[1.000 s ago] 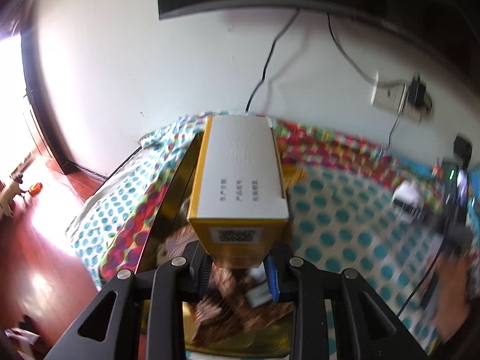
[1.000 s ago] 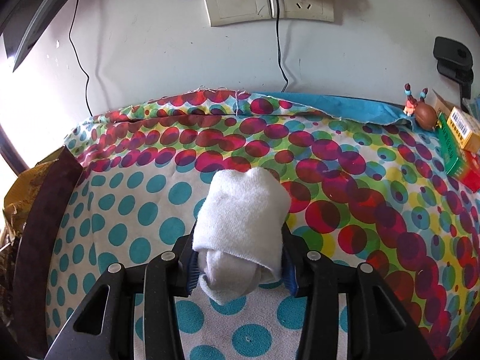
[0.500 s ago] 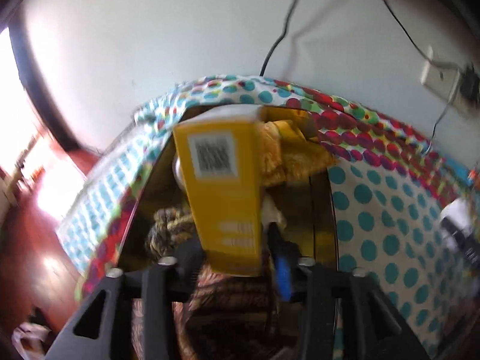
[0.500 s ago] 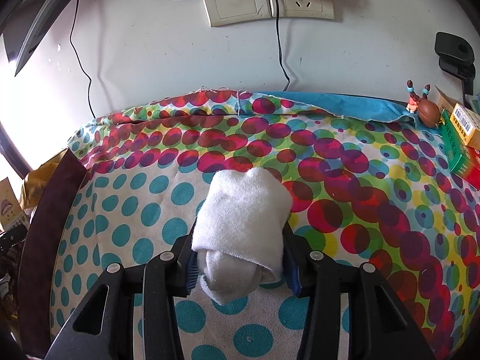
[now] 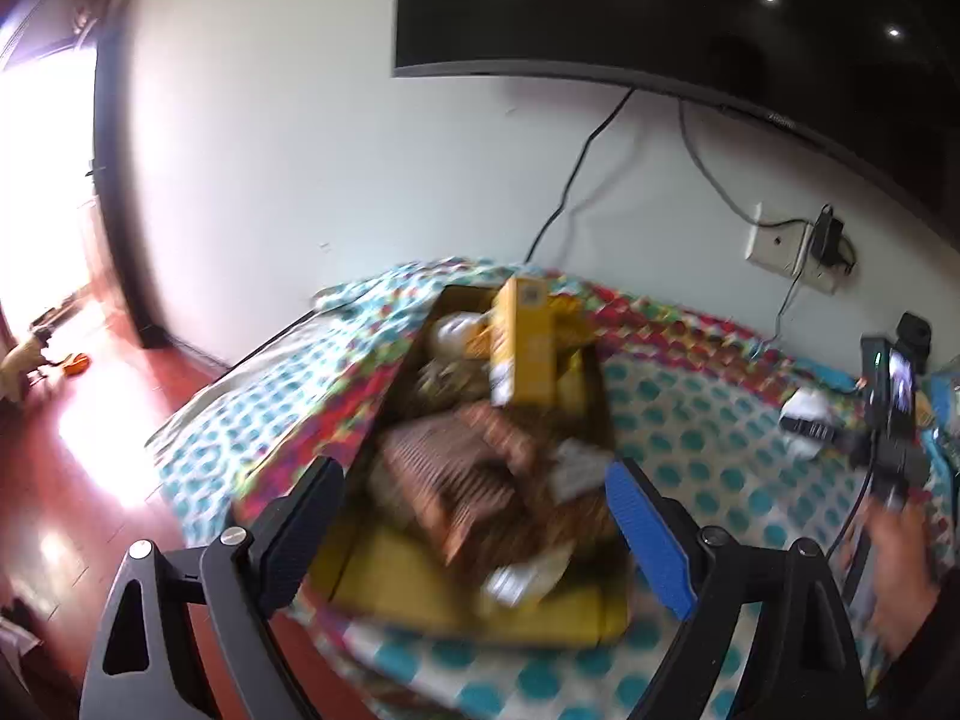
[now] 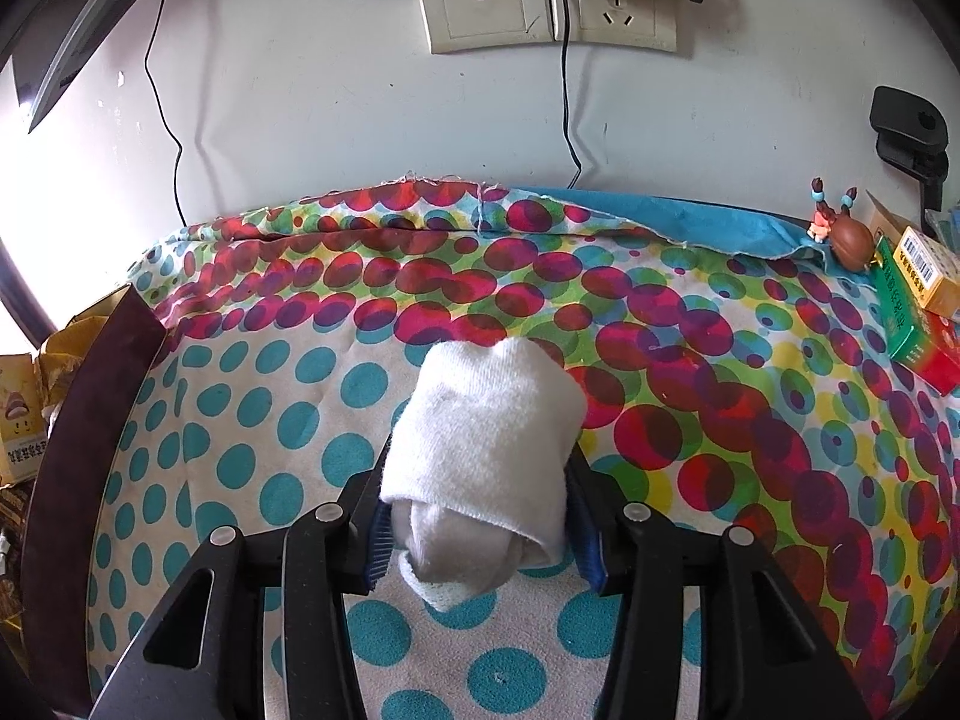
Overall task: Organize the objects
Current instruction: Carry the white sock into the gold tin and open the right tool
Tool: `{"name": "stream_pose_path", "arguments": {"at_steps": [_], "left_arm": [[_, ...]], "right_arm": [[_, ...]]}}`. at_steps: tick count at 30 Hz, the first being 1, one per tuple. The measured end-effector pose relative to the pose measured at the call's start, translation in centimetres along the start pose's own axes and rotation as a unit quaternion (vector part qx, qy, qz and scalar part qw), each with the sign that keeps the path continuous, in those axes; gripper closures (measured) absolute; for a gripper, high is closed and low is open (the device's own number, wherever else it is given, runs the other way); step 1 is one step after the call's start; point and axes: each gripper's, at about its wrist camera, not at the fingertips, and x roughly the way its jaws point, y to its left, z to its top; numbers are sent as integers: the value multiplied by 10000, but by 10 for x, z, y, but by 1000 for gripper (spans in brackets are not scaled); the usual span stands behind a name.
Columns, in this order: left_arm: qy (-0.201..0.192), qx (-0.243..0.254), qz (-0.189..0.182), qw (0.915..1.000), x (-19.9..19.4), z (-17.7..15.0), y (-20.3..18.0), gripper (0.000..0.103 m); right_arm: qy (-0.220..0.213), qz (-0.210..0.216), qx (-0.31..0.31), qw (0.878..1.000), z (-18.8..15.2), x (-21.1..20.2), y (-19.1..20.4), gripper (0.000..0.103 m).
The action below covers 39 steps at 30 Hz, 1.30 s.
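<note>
Sunlit red floor (image 5: 72, 480) at left, left tongs (image 5: 474, 516) spread wide and holding nothing above the box (image 5: 480, 606), yellow carton (image 5: 522, 348) inside. Dotted cloth (image 6: 690, 360) covers the worktop; right tongs (image 6: 480, 525) clamp a white towel roll (image 6: 480, 438) beneath wall sockets (image 6: 552, 0).

A nubby terry-cloth white towel roll (image 6: 486, 438) lies on the matt, dotted cotton tablecloth (image 6: 690, 372) beside glossy cardboard boxes (image 6: 918, 306).
</note>
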Motion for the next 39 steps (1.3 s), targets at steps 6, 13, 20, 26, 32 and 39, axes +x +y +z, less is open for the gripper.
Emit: {"name": "stream_pose_path", "arguments": {"at_steps": [6, 13, 20, 26, 32, 39], "left_arm": [[95, -326, 131, 9993, -7, -24, 14, 12], [81, -158, -39, 9998, -11, -21, 10, 12], [109, -174, -114, 9997, -14, -25, 6, 12], [104, -208, -82, 9997, -29, -30, 6, 12], [68, -169, 107, 9998, -43, -36, 15, 12], [100, -425, 162, 9989, -42, -38, 34, 12]], "right_arm": [[-163, -287, -454, 9984, 1, -6, 17, 56], [-242, -455, -994, 9937, -4, -10, 42, 57], [-484, -127, -1272, 9906, -6, -43, 81, 57], [-717, 772, -1757, 9788, -7, -93, 155, 57], [-660, 1513, -2341, 9581, -22, -117, 243, 57], [-577, 1554, -2667, 9494, -43, -116, 301, 57]]}}
